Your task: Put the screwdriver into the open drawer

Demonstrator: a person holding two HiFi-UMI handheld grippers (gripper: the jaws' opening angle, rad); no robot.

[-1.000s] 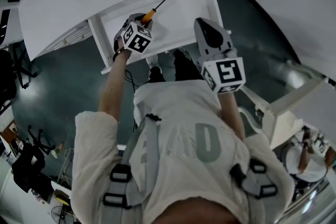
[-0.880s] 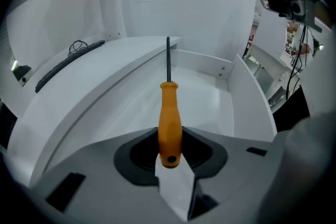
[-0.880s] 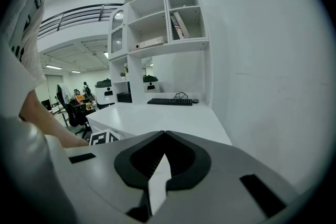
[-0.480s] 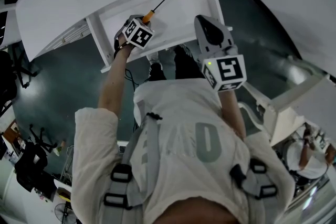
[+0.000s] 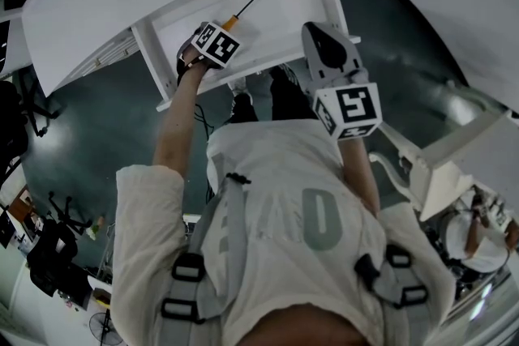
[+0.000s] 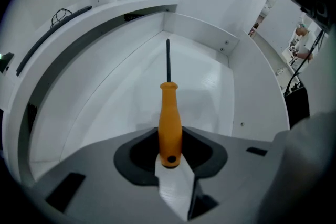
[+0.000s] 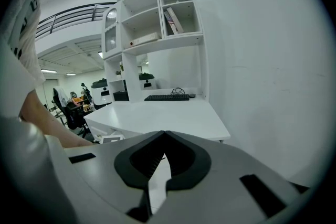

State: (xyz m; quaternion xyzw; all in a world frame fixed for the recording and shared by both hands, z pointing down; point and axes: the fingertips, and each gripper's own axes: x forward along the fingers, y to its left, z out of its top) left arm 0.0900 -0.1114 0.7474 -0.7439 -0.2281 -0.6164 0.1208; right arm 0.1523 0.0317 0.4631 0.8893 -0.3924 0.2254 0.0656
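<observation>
One tool, the screwdriver [image 6: 170,105], is pinched by its orange handle in your left gripper [image 6: 169,139], over the open drawer [image 6: 202,34], tip toward its far corner. Your right gripper [image 7: 164,135] is closed on nothing. Let go too high and it may bounce out.

Screwdriver [image 6: 170,118]: orange handle, black shaft. Drawer [image 6: 121,97]: white. Left gripper [image 6: 170,149], right gripper [image 7: 164,157]: grey bodies, black pads, black-and-white square markers. Floor [image 5: 105,117]: dark teal.

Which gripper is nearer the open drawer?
Left. The left gripper reaches into the drawer with the screwdriver; the right gripper hangs outside it, by its front corner.
</observation>
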